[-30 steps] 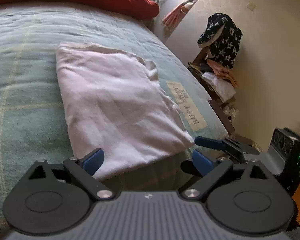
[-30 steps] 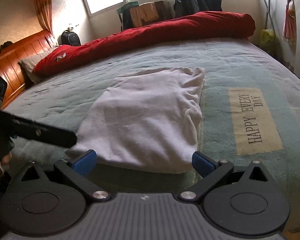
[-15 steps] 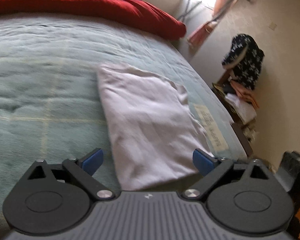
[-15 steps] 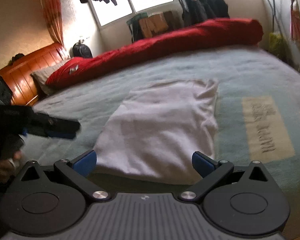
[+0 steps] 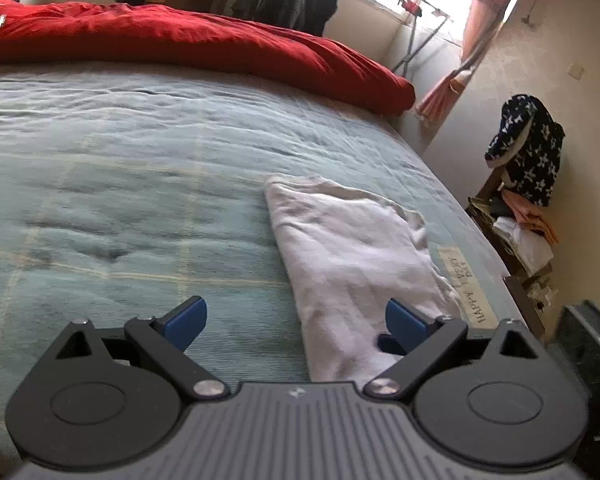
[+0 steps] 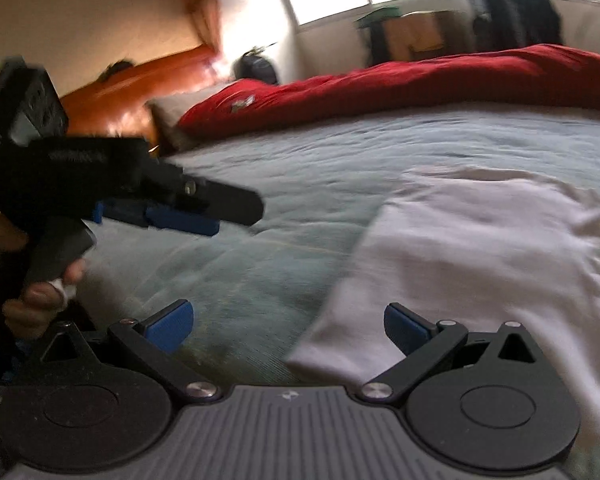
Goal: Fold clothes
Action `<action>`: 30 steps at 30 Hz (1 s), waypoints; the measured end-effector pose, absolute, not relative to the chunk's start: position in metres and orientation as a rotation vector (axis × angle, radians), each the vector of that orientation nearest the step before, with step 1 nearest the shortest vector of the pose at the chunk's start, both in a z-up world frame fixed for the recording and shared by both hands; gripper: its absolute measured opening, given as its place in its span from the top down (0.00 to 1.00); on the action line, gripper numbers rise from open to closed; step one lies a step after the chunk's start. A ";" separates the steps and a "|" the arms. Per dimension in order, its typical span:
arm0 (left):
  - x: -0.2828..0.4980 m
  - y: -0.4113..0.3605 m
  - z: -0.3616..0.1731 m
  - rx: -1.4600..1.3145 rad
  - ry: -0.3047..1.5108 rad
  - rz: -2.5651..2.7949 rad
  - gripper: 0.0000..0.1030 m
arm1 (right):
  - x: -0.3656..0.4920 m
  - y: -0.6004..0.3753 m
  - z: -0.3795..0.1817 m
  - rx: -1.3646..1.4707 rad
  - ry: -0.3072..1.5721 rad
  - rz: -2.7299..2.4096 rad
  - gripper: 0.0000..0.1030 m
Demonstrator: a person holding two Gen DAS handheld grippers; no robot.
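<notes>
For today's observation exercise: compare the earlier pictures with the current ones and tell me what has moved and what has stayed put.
Both tongs, left and right, have drawn back and swung leftward, so the folded white cotton garment now sits to the right in both views. Nothing was gripped or released: both remain open and empty. The garment lies folded as before on the pale green quilted bedspread, beside the red duvet.

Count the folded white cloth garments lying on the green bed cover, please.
1. The folded white cloth garment lies on the green bed cover, near its right edge, beside the printed label. Others may lie outside the views.
</notes>
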State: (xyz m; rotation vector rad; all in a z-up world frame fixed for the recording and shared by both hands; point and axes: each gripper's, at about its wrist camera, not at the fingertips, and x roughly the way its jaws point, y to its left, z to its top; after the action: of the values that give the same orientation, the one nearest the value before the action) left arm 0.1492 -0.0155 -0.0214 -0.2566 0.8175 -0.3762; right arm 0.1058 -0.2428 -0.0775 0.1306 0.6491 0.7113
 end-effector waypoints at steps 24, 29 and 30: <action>0.141 0.005 -0.021 -0.280 0.788 -0.362 0.07 | 0.102 -0.238 -0.076 0.180 0.672 0.712 0.00; 0.148 -0.015 -0.029 -0.265 0.819 -0.421 0.07 | 0.088 -0.289 -0.075 0.175 0.641 0.484 0.00; 0.148 -0.019 -0.030 -0.262 0.825 -0.433 0.07 | 0.086 -0.296 -0.079 0.167 0.649 0.445 0.00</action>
State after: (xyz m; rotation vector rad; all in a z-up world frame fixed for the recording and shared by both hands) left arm 0.1485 -0.0192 -0.0302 -0.2617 0.8248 -0.4330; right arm 0.0858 -0.2964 -0.0792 0.1667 0.6488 0.4454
